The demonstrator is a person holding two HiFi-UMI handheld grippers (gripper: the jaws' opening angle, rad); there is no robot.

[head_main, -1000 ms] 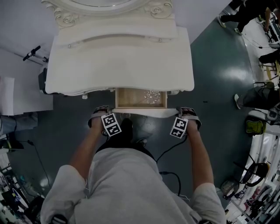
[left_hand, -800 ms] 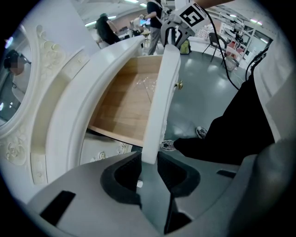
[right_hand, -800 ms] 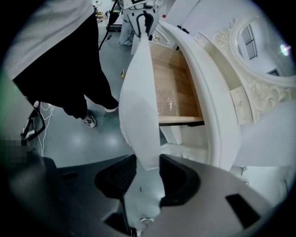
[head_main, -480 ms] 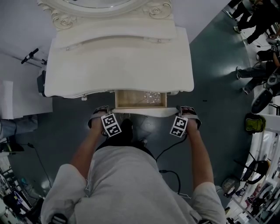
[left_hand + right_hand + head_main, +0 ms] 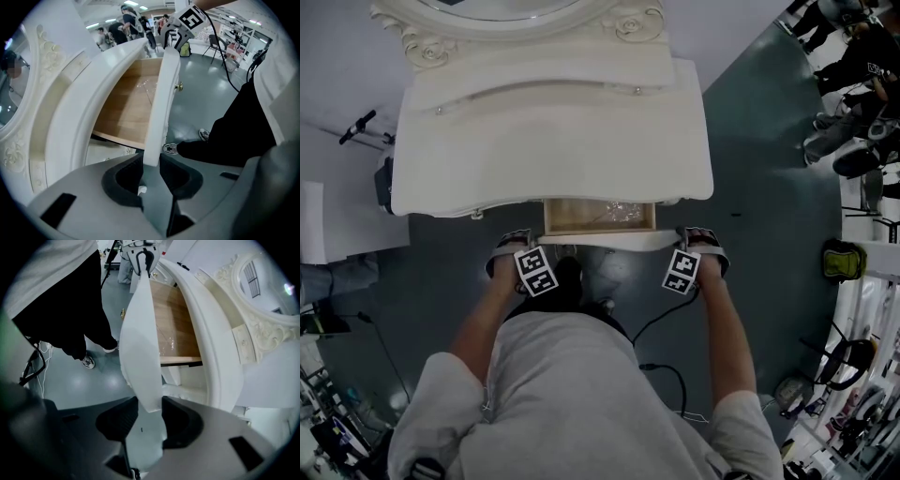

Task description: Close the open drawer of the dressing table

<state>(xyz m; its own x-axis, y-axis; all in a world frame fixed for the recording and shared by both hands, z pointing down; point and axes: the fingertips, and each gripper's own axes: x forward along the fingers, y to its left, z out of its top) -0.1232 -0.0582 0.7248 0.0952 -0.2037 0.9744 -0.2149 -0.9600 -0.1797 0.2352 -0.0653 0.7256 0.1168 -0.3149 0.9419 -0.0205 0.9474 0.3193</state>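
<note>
– Drawer, head view: where does it lie?
– Partly pulled out under the middle of the surface of the dressing table. Its wooden bottom shows, and its white front panel faces me. My left hand-held gripper is at the panel's left end and my right hand-held gripper at its right end. Both point steeply down over the dark floor.
– Left gripper view: how do the jaws stand?
– The near end of the front panel stands between them, with the dark pads against its two faces: a pinch on the panel. The panel runs away from me to the right hand-held gripper at its far end. A small knob sits on its outer face, and the wooden bottom lies to its left.
– Right gripper view?
– Mirror arrangement. The panel's other end is pinched between my right jaws, pads touching both faces. The wooden bottom lies to the right of the panel, beneath the curved edge of the surface. My left hand-held gripper closes the far end.
</note>
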